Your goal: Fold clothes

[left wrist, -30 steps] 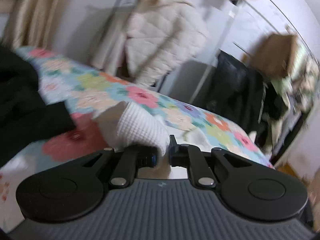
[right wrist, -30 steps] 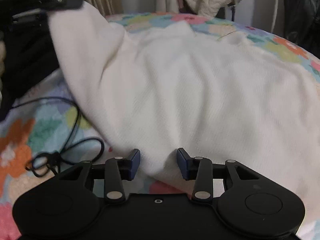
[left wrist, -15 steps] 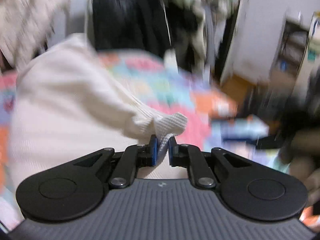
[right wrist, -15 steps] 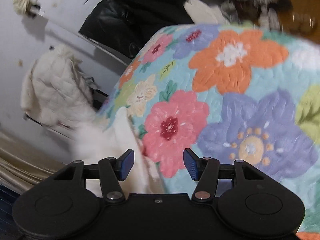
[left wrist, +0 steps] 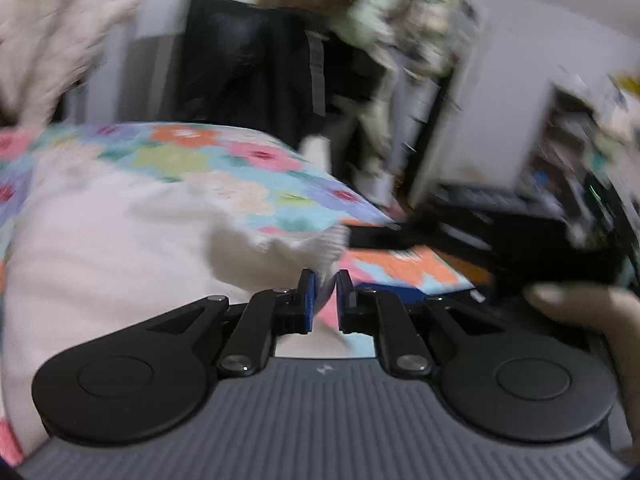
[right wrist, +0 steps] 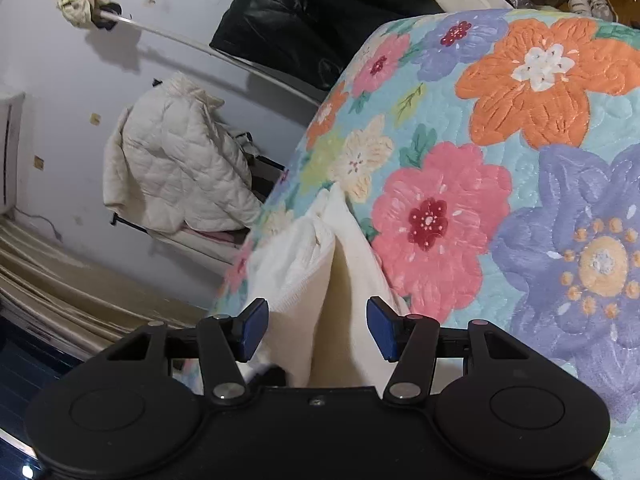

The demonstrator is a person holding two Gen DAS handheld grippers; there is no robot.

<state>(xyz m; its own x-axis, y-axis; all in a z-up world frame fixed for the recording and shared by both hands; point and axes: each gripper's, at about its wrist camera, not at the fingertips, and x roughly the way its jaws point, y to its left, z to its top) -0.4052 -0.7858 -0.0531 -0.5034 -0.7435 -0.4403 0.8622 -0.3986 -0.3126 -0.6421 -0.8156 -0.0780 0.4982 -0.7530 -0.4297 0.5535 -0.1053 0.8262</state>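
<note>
The cream knit sweater (left wrist: 120, 248) lies spread on the bed over the flowered quilt (left wrist: 256, 176), and its ribbed cuff (left wrist: 326, 246) is clenched between the blue pads of the left tongs (left wrist: 323, 300). Half a second ago that cuff stood higher and clearer in the left wrist view; now it sits lower, and the whole picture is more blurred. In the right wrist view the sweater (right wrist: 320, 280) has come nearer: earlier only a strip of it showed beside the left pad, and now a folded edge with a stitched hem runs up between the two pads of the right tongs (right wrist: 318, 326). Those tongs are spread wide, released, and grip nothing.

There is one sweater, one quilt (right wrist: 500, 160), and two tongs. A fingertip of the person's hand (left wrist: 592, 320) shows at the right edge of the left wrist view.

The sweater is pale cream, with a fine waffle texture, creased where it bunches. Beyond the bed one white quilted jacket (right wrist: 176, 168) hangs by the wall, and one black jacket (right wrist: 280, 20) hangs further along.
</note>
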